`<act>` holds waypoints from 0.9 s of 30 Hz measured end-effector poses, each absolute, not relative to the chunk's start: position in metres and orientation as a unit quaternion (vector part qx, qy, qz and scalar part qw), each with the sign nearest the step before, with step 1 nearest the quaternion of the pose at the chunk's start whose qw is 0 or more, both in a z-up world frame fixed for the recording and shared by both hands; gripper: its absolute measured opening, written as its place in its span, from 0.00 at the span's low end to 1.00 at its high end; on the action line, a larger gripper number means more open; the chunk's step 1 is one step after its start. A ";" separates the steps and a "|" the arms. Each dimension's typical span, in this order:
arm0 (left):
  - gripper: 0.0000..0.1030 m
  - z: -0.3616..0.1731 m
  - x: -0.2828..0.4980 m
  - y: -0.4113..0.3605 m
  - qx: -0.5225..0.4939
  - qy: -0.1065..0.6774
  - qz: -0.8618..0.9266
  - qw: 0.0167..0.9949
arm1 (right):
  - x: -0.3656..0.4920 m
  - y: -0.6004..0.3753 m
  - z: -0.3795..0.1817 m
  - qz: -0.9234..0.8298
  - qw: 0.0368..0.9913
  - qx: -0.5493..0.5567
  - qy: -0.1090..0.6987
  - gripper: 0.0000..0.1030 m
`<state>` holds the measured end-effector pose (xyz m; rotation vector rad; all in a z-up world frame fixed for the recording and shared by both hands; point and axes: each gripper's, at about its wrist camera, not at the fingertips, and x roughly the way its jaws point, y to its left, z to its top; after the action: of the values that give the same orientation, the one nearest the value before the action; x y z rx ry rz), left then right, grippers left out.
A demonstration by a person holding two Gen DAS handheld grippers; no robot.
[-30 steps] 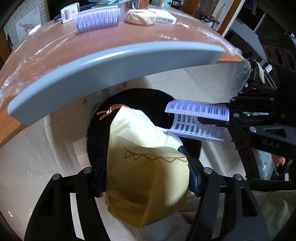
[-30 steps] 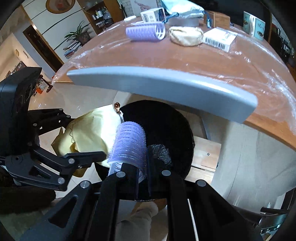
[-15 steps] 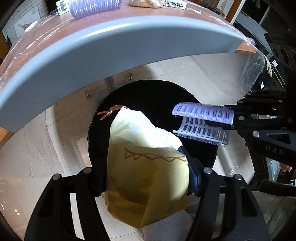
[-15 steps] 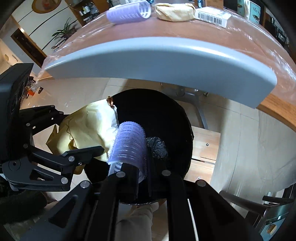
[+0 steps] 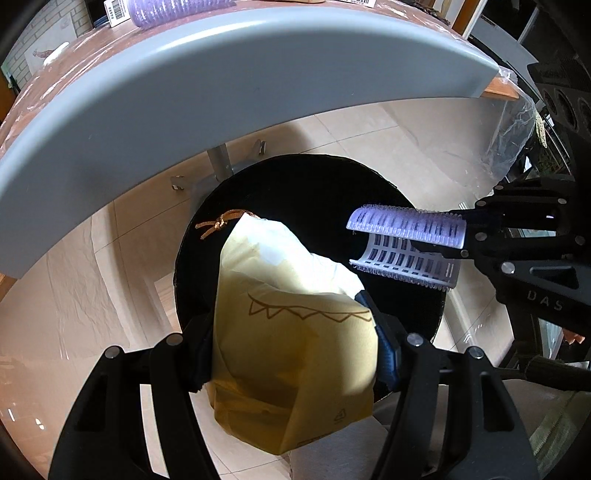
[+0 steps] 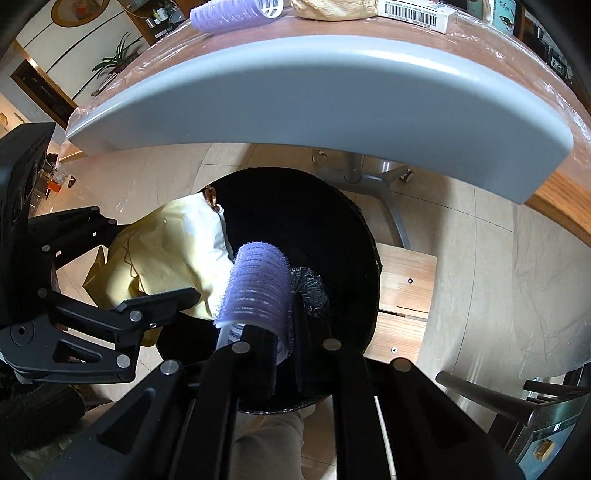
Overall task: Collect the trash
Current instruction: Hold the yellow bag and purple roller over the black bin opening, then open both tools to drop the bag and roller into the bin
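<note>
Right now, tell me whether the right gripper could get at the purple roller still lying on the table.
Probably not as things stand. The right gripper is shut on a purple hair roller over the black bin, and the table's grey edge stands between it and the roller on the table.

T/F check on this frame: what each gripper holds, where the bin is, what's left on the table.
1. The left gripper holds a yellow bag. True.
2. The right gripper is empty. False: it is shut on a purple roller.
3. Both items hang over the black bin. True.
4. The table holds no other roller. False: a second roller lies there.
</note>
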<state>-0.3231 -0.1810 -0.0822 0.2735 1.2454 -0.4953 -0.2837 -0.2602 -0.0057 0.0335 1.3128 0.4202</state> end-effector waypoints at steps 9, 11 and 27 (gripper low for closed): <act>0.82 -0.078 -0.320 -0.169 0.080 0.575 -0.228 0.782 | -0.288 -0.266 0.000 0.185 0.774 0.031 0.604 0.47; 0.84 -0.074 -0.321 -0.166 0.069 0.572 -0.228 0.785 | -0.290 -0.270 0.005 0.183 0.778 0.035 0.601 0.50; 0.94 0.040 -0.346 -0.126 0.025 0.459 -0.262 0.848 | -0.309 -0.306 0.137 0.164 0.881 0.011 0.444 0.91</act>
<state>-0.3456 -0.1259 0.0403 0.0523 0.9684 -0.5531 -0.3094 -0.3059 0.1366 0.0238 0.9256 0.3422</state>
